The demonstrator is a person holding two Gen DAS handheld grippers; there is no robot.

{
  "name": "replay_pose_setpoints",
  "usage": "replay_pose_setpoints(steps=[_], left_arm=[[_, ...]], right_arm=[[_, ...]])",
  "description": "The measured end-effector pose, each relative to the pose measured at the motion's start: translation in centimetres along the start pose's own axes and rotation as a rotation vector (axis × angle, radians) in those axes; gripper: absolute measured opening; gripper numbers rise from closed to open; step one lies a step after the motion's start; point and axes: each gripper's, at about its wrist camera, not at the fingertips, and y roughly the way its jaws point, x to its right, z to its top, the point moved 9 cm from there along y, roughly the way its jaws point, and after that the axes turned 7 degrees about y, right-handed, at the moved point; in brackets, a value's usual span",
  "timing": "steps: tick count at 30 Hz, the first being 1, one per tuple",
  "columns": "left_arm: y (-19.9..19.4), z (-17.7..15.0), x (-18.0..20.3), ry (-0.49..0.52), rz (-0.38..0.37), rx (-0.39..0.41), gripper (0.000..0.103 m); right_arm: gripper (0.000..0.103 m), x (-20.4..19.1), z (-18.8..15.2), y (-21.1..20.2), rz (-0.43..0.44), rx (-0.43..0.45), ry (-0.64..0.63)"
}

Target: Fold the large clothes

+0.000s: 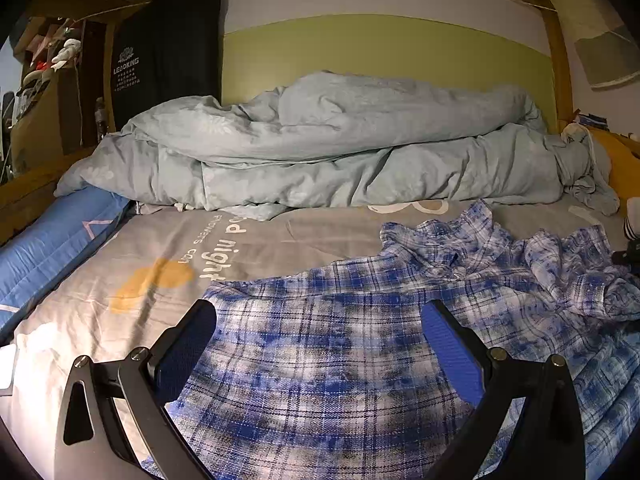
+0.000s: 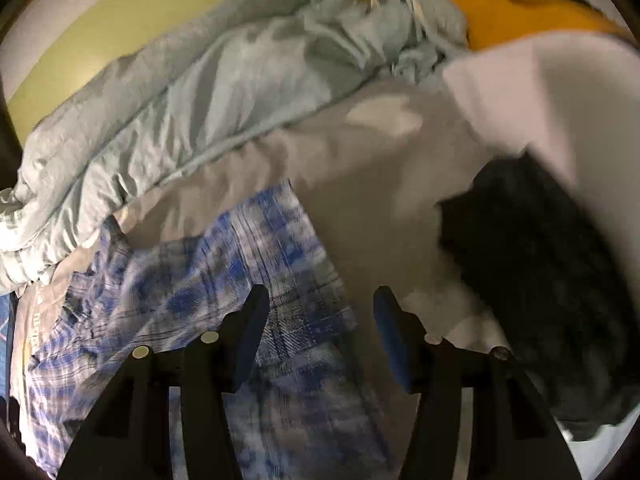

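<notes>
A blue and white plaid shirt (image 1: 360, 344) lies spread on the grey bed sheet (image 1: 168, 264), its collar and a bunched sleeve (image 1: 568, 264) at the far right. My left gripper (image 1: 320, 320) is open just above the shirt's near body, holding nothing. In the blurred right wrist view the shirt (image 2: 224, 264) lies at lower left, and my right gripper (image 2: 320, 312) is open over its edge, empty.
A crumpled pale blue duvet (image 1: 328, 152) runs along the green headboard wall. A blue pad (image 1: 52, 248) lies at the left bed edge. A dark garment (image 2: 536, 280) and white cloth (image 2: 560, 92) lie right of the shirt. An orange pillow (image 2: 520, 12) is far right.
</notes>
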Motion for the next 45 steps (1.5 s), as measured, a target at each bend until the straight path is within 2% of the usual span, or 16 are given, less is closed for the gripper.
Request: replay_pose_setpoints(steps=[2,4,5,10,15,18,21,25,29,31,33,35,37,40,41,45], left_arm=[[0.0,0.0,0.1,0.002,-0.001,0.005,0.103],[-0.1,-0.1,0.1,0.005,-0.001,0.001,0.103],[-0.1,-0.1,0.1,0.008,-0.001,0.001,0.103],[-0.3,0.2,0.3,0.002,-0.014,0.011,0.103],[-1.0,0.8,0.3,0.014,-0.003,0.043,0.103],[-1.4,1.1,0.7,0.025,-0.014,0.063,0.103],[-1.4,1.1,0.8,0.025,-0.021,0.065,0.103],[-1.2,1.0,0.5,-0.005,-0.038,0.05,0.1],[-0.8,0.7,0.8,-0.049,-0.121,0.007,0.088],[-1.0,0.6,1.4,-0.07,-0.18,-0.012,0.083],[-1.6,0.6,2.9,-0.094,-0.278,-0.036,0.082],[-2.0,0.6,4.5,-0.106,-0.368,-0.063,0.081],[-1.9,-0.1,7.3,-0.123,-0.498,-0.143,0.081],[-0.5,-2.1,10.5,-0.17,-0.608,-0.281,0.08],[0.4,-2.8,11.5,-0.184,-0.628,-0.331,0.075],[3.0,-4.5,13.7,-0.219,-0.642,-0.42,0.061]], right_arm=[[0.042,-0.1,-0.2,0.8,-0.006,0.001,0.005],[0.016,-0.2,-0.1,0.8,0.001,0.018,0.017],[0.009,-0.2,0.0,0.7,0.001,0.034,0.023],[0.004,-2.8,0.2,-1.5,0.042,0.111,-0.063],[0.004,-8.8,-0.9,-6.1,0.384,0.094,-0.065],[0.004,-14.5,-4.2,-8.3,0.638,-0.011,-0.123],[0.004,-19.4,-9.3,-9.1,0.735,-0.133,-0.267],[0.005,-22.1,-14.4,-6.7,0.674,-0.244,-0.369],[0.014,-21.6,-16.0,-4.3,0.579,-0.31,-0.401],[0.04,-21.2,-14.9,-5.3,0.578,-0.247,-0.394],[0.05,-20.7,-13.3,-6.9,0.595,-0.159,-0.382],[0.051,-19.9,-11.4,-8.8,0.584,-0.062,-0.379],[0.063,-18.6,-10.0,-9.9,0.563,0.011,-0.367],[0.064,-16.2,-8.2,-10.1,0.502,0.057,-0.298],[0.064,-15.3,-7.7,-9.9,0.496,0.052,-0.261],[0.064,-13.5,-6.0,-9.7,0.509,0.053,-0.156]])
